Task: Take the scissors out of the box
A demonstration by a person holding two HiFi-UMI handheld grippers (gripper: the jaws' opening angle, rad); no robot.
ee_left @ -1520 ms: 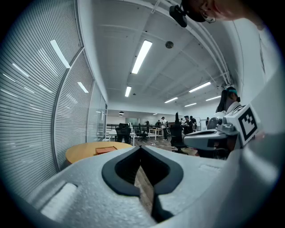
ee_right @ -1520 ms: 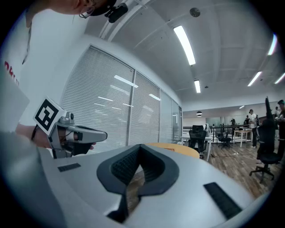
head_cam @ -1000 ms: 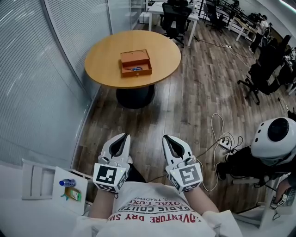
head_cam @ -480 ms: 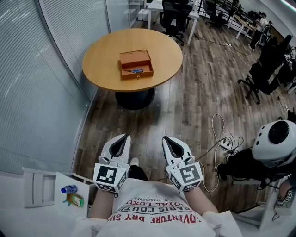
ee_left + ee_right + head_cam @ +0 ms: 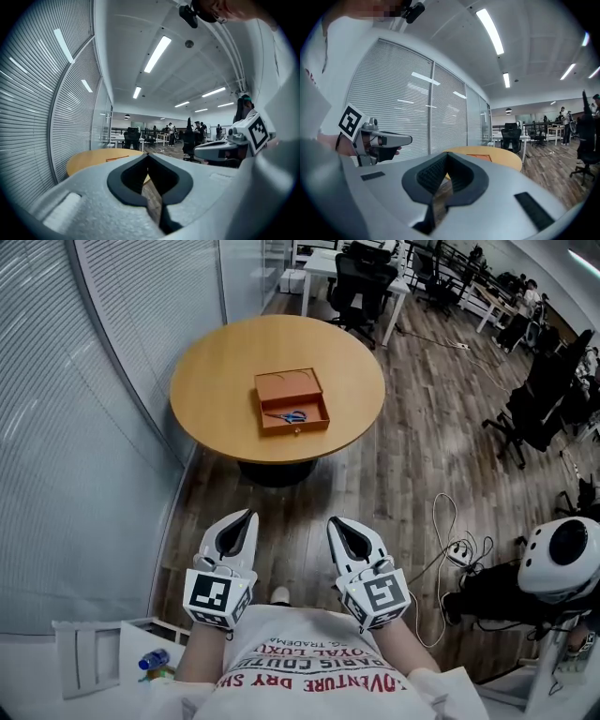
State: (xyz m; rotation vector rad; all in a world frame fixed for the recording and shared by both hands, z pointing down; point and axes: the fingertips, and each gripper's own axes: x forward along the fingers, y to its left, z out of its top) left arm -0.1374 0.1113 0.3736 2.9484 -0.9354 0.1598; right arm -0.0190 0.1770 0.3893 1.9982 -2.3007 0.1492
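An open orange box lies on a round wooden table ahead of me. Blue-handled scissors rest in its front compartment. Well short of the table, over the floor, my left gripper and right gripper are held side by side; both are shut with nothing in them. The left gripper view shows the table, the box's edge and the right gripper beside its own jaw tips. Past the shut tips in the right gripper view are the table and box.
A wall of blinds runs along the left. Cables and a power strip lie on the wood floor at the right, near a white round device. Office chairs and desks stand behind the table. A white shelf with a bottle is at bottom left.
The table and box have come nearer and sit lower in the head view. Both grippers moved forward together toward it, still shut and side by side.
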